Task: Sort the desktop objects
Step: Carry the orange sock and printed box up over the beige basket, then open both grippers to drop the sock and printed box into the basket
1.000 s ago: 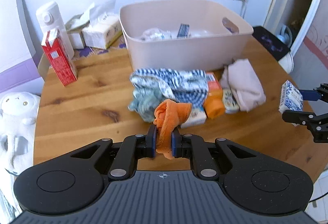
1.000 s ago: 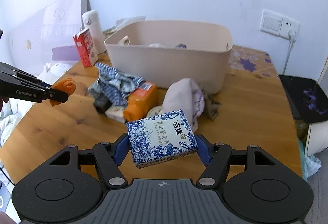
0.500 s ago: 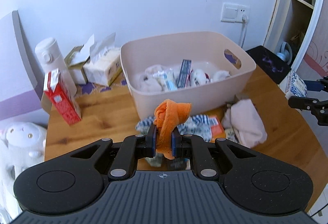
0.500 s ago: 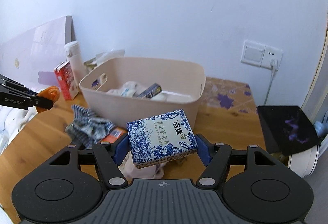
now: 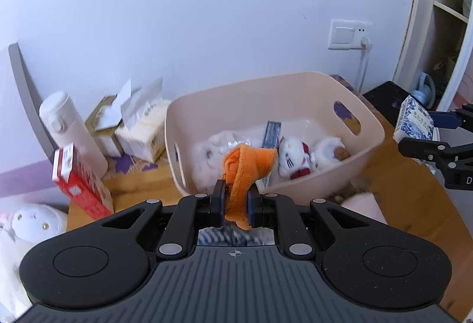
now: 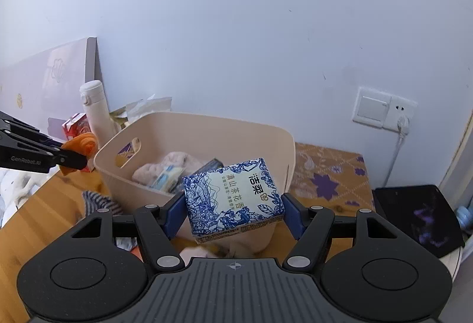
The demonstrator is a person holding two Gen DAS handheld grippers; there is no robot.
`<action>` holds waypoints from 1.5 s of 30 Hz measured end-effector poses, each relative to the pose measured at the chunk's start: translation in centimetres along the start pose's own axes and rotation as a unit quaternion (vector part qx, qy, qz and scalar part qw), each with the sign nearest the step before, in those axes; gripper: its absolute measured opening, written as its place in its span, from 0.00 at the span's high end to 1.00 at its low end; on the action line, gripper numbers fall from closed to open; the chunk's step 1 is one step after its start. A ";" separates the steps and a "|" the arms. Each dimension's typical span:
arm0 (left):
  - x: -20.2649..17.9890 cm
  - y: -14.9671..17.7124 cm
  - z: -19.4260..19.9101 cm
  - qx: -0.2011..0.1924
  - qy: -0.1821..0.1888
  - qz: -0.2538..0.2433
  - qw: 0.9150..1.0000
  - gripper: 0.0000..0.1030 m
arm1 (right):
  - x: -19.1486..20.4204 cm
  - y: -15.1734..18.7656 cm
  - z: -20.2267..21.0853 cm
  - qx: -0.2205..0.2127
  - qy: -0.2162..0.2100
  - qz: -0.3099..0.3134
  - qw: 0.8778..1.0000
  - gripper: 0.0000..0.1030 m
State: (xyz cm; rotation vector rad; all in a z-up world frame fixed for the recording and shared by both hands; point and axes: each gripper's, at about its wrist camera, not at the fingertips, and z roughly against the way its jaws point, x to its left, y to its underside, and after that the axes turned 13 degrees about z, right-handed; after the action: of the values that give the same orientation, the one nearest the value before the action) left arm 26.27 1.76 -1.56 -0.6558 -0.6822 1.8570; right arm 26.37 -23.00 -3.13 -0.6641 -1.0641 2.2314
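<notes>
My left gripper (image 5: 235, 199) is shut on an orange cloth (image 5: 246, 172) and holds it raised by the near rim of the beige bin (image 5: 369, 122). My right gripper (image 6: 233, 204) is shut on a blue-and-white tissue pack (image 6: 233, 196), held raised at the bin's (image 6: 266, 128) near right side. The pack also shows in the left wrist view (image 5: 414, 122), right of the bin. The orange cloth shows in the right wrist view (image 6: 81, 144), left of the bin. The bin holds plush toys (image 5: 292, 157) and small packets.
A white flask (image 5: 71, 128), a red carton (image 5: 79, 184) and tissue boxes (image 5: 139, 131) stand left of the bin on the wooden table (image 5: 414, 204). A striped cloth (image 6: 100, 203) and a pink cloth (image 5: 362, 206) lie in front of the bin. A black panel (image 6: 414, 210) lies at the right.
Both grippers have risen and moved toward the bin with their loads. The pile on the table has dropped out of the middle of both views.
</notes>
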 end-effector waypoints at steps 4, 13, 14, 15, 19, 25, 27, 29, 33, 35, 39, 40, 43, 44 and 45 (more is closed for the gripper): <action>-0.7 -1.4 -1.6 -0.002 -0.004 -0.004 1.000 0.87 | -0.6 -1.1 -1.7 0.000 -0.006 0.006 1.000 0.36; -1.7 -3.7 -4.8 -0.001 -0.011 0.012 1.000 0.87 | -1.0 -2.9 -6.0 0.019 -0.017 0.053 0.998 0.36; -1.8 -3.9 -5.2 0.002 -0.012 0.013 1.000 0.87 | -1.0 -3.0 -6.5 0.022 -0.019 0.055 0.998 0.36; -1.9 -4.1 -5.6 0.005 -0.014 0.016 1.000 0.87 | -1.1 -3.1 -7.0 0.026 -0.024 0.054 0.998 0.36; -2.1 -4.2 -7.4 0.021 -0.023 0.019 0.999 0.87 | -1.6 -3.1 -9.0 0.041 -0.040 0.048 0.997 0.36; -2.3 -4.1 -9.4 0.043 -0.024 0.034 0.998 0.87 | -1.7 -2.7 -11.6 0.078 -0.053 0.040 0.995 0.36; -2.5 -4.0 -9.9 0.051 -0.029 0.033 0.998 0.87 | -1.7 -2.3 -12.1 0.089 -0.055 0.037 0.994 0.36; -2.7 -3.9 -10.7 0.062 -0.033 0.037 0.997 0.87 | -1.7 -2.0 -12.7 0.101 -0.059 0.027 0.993 0.36; -2.8 -3.4 -11.8 0.081 -0.034 0.042 0.995 0.87 | -1.3 -1.6 -13.4 0.116 -0.063 0.025 0.991 0.36; -2.8 -3.3 -12.3 0.088 -0.032 0.044 0.995 0.87 | -1.2 -1.6 -13.7 0.126 -0.059 0.026 0.990 0.36; -2.5 -3.0 -13.1 0.104 -0.035 0.055 0.992 0.87 | -1.1 -1.5 -13.7 0.129 -0.054 0.016 0.990 0.35; -2.5 -2.9 -13.2 0.108 -0.039 0.054 0.992 0.87 | -1.0 -1.5 -13.8 0.129 -0.052 0.016 0.990 0.35; -2.5 -2.8 -13.3 0.116 -0.053 0.054 0.990 0.74 | -1.0 -1.5 -13.5 0.129 -0.050 0.008 0.990 0.35; -2.4 -2.8 -13.3 0.119 -0.056 0.058 0.990 0.67 | -1.0 -1.5 -13.4 0.128 -0.049 0.005 0.990 0.35; -2.3 -2.8 -13.2 0.121 -0.058 0.063 0.989 0.53 | -0.9 -1.5 -13.3 0.128 -0.045 0.003 0.991 0.29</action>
State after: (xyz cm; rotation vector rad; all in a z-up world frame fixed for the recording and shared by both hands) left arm 38.13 2.69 -8.40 -0.4433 -0.4872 2.0685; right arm 36.00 -15.93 -9.16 -0.4613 -0.7969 2.3690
